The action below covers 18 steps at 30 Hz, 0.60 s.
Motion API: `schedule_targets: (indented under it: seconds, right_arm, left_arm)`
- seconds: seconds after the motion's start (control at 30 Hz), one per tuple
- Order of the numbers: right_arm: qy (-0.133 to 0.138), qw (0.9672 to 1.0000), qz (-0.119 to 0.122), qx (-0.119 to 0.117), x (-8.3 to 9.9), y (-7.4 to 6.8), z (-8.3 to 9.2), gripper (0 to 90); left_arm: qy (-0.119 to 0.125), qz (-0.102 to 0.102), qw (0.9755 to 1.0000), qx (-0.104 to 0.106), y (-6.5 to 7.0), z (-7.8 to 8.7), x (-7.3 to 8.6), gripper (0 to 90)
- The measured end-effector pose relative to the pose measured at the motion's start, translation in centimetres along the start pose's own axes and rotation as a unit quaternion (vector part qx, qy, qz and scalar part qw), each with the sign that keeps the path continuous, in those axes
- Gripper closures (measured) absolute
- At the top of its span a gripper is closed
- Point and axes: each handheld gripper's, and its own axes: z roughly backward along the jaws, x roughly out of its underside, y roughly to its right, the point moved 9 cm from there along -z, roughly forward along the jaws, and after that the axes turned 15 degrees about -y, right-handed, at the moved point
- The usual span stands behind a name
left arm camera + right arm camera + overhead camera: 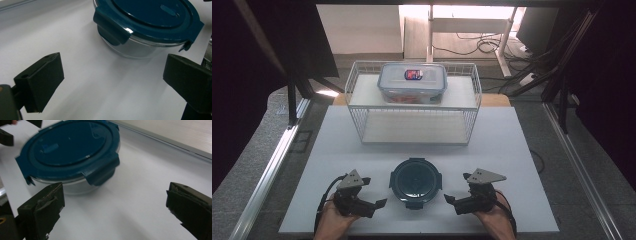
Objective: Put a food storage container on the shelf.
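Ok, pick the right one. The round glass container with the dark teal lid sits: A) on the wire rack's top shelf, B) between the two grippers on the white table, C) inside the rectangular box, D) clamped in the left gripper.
B: in the high view the round container rests on the white table, with the left gripper and the right gripper open on either side, touching nothing.

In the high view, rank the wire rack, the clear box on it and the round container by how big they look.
1. Wire rack, plainly the largest.
2. Clear box with the blue-edged lid.
3. Round container with the teal lid.
The last two look close in size, and the round container sits nearer the camera, so their order is unsure.
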Motion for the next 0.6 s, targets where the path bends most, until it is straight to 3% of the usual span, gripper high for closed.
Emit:
schedule_targets:
  seconds: [0.23, 0.6]
  right_arm:
    - [-0.004, 0.9995, -0.015, -0.027, -1.5, -0.9, 0.0, 0.8]
    - [-0.051, 0.9965, -0.036, -0.056, -2.7, -1.3, -1.5, 3.2]
  left_arm:
    - [0.003, 0.011, 0.9998, 0.019, -0.1, 0.0, -2.0, 4.6]
    - [-0.002, 0.006, 0.9992, 0.040, 0.0, -1.0, -4.5, 5.9]
